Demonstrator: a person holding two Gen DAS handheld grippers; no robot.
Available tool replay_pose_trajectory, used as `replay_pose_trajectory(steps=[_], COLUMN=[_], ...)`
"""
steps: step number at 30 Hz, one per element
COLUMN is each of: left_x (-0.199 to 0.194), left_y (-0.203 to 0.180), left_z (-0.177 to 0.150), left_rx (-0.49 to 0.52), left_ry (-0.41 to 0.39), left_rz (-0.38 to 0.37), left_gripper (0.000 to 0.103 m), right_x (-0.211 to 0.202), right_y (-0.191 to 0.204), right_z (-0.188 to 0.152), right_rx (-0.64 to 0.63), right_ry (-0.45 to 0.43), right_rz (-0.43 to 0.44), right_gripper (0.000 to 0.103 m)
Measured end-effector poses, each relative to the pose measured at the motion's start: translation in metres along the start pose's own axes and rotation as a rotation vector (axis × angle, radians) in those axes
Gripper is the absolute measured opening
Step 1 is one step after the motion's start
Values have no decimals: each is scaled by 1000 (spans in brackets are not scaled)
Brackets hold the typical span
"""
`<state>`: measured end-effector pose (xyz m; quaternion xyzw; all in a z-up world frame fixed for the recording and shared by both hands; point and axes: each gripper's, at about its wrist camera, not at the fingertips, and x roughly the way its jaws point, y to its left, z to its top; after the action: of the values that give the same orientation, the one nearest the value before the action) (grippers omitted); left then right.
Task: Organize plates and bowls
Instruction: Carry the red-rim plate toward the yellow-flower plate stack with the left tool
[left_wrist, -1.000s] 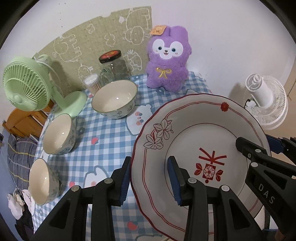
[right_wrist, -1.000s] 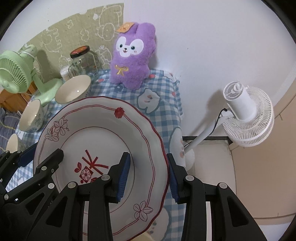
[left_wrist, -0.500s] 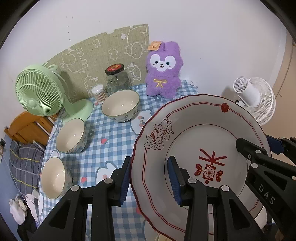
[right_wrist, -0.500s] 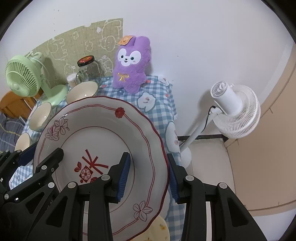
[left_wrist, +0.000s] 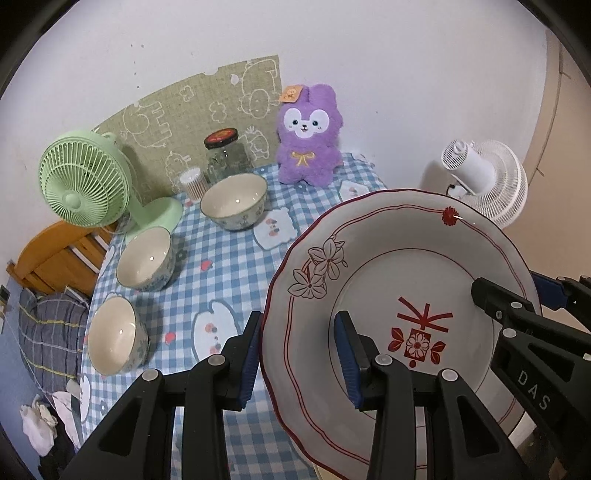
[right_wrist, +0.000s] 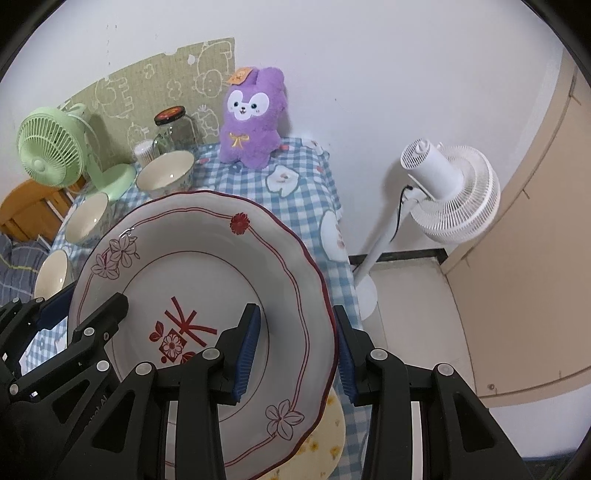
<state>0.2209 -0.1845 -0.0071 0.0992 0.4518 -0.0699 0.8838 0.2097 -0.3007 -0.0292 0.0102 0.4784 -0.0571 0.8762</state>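
A large white plate with a red rim and red flower motif (left_wrist: 399, 273) (right_wrist: 192, 266) hangs above the table, held by both grippers. My left gripper (left_wrist: 299, 350) is shut on its left rim; my right gripper (right_wrist: 297, 347) is shut on its right rim. Three cream bowls with blue flower patterns stand on the checked tablecloth: one at the back (left_wrist: 234, 201) (right_wrist: 166, 177), one in the middle left (left_wrist: 146, 258) (right_wrist: 86, 223), one nearest (left_wrist: 114, 336) (right_wrist: 51, 273). Under the plate a yellow flowered dish (right_wrist: 325, 439) peeks out.
A green desk fan (left_wrist: 88, 184), a glass jar with a black lid (left_wrist: 225, 155), a small cotton-swab pot (left_wrist: 192, 182) and a purple plush rabbit (left_wrist: 308, 144) line the table's back. A white standing fan (right_wrist: 450, 192) stands on the floor right of the table. A wooden chair (left_wrist: 51, 254) is at left.
Both grippers have drawn back and risen with the plate still gripped; the table, bowls and fans look smaller and farther, and more floor and the yellow dish now show.
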Motion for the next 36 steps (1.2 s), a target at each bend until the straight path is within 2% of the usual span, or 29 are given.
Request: replay_pose_trajectory(steps=[14,36], left_x=[2,47], left_y=[-12,-34], left_z=[-43,-92], left_rx=[50,83], left_ry=[23,155], left_rz=[-18,-57], left_gripper=[39,39], right_x=[6,55], right_y=[-9,-17], right_z=[-48,-99], right_rx=[72,95], right_ry=[49,170], right_rz=[-8,-45], right_gripper=[42,42])
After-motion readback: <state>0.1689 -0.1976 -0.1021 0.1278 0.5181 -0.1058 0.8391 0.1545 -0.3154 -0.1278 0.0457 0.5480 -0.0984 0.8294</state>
